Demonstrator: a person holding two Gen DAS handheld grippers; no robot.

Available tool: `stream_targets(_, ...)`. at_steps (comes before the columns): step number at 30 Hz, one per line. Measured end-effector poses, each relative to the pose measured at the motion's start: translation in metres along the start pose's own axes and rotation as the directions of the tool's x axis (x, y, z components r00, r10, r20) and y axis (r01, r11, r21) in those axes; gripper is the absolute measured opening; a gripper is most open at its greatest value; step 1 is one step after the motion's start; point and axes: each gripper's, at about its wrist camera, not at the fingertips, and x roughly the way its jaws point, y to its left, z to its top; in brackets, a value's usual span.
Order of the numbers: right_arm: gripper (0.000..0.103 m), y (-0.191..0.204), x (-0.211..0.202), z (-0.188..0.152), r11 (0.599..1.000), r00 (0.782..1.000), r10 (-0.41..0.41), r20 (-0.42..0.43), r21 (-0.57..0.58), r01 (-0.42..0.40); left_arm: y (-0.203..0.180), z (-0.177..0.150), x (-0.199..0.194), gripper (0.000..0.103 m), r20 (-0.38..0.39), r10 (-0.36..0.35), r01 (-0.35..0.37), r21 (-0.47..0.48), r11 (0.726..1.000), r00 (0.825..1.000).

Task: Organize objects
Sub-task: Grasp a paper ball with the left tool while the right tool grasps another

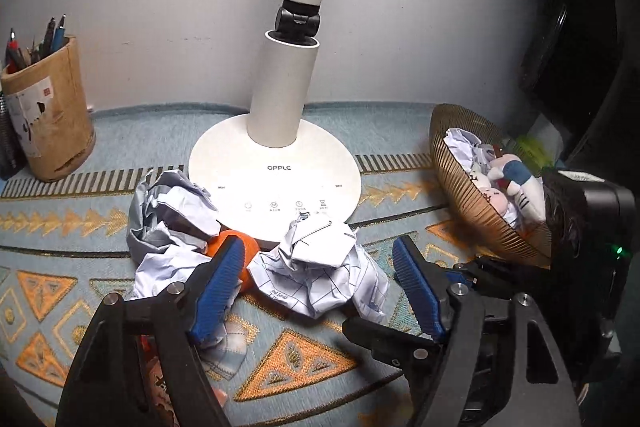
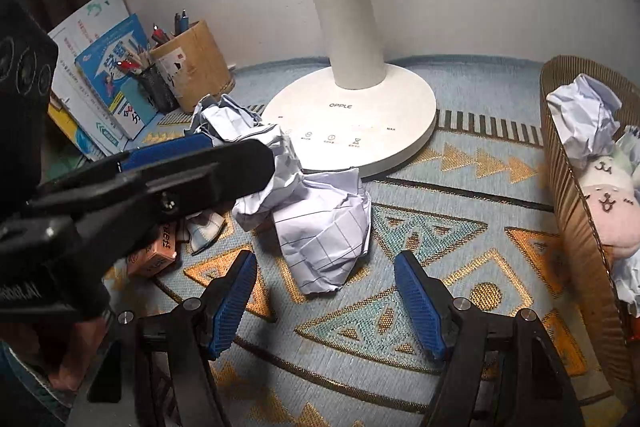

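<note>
Two crumpled paper balls lie on the patterned mat [image 1: 60,227] in front of the white lamp base [image 1: 276,179]: the left paper ball [image 1: 172,227] and the right paper ball [image 1: 320,267]. Between them an orange object [image 1: 240,251] shows only in part, hidden behind the left gripper's blue pad, so its kind cannot be told. At far left one pen holder [image 1: 48,115] stands by the wall. The left gripper [image 1: 320,279] has its jaws partly apart on either side of the right paper ball, not visibly pressing it. At right, one ribbed basket [image 1: 472,203] holds a third paper ball and plush toys, their number unclear. The right gripper [image 2: 326,301] is likewise half open and empty, just short of that ball [image 2: 324,231]; a small orange box [image 2: 160,251] sits half hidden under the left gripper.
</note>
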Motion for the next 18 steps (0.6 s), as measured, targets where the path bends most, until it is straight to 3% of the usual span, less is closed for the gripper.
stream_targets(3,0.071,0.006,0.015,0.008,0.999,0.999,-0.028,-0.042,-0.029,0.027,-0.001,0.002,0.010,0.071,-0.014,0.009,-0.009,0.022,1.000,1.000)
stream_targets(4,0.070,0.010,0.017,0.009,0.998,0.998,-0.053,-0.034,-0.046,0.052,-0.001,0.002,0.011,0.060,-0.020,0.014,-0.013,0.030,0.999,1.000)
stream_targets(6,0.054,0.014,0.020,0.012,0.997,0.998,-0.055,-0.033,-0.057,0.053,-0.002,0.001,0.015,0.045,-0.030,0.029,-0.027,0.050,0.998,0.999)
stream_targets(8,0.050,0.013,0.019,0.012,0.997,0.998,-0.057,-0.028,-0.058,0.056,-0.001,0.001,0.012,0.037,-0.020,0.017,-0.016,0.049,0.999,1.000)
stream_targets(12,0.048,0.013,0.003,0.008,0.998,0.999,-0.035,0.022,-0.056,0.036,-0.003,0.000,-0.009,0.036,0.018,-0.006,0.006,0.024,1.000,1.000)
stream_targets(18,0.048,0.029,-0.053,-0.017,0.997,0.996,-0.025,0.089,-0.076,0.031,-0.019,-0.020,-0.076,0.037,0.089,-0.088,0.087,0.022,0.996,0.992)
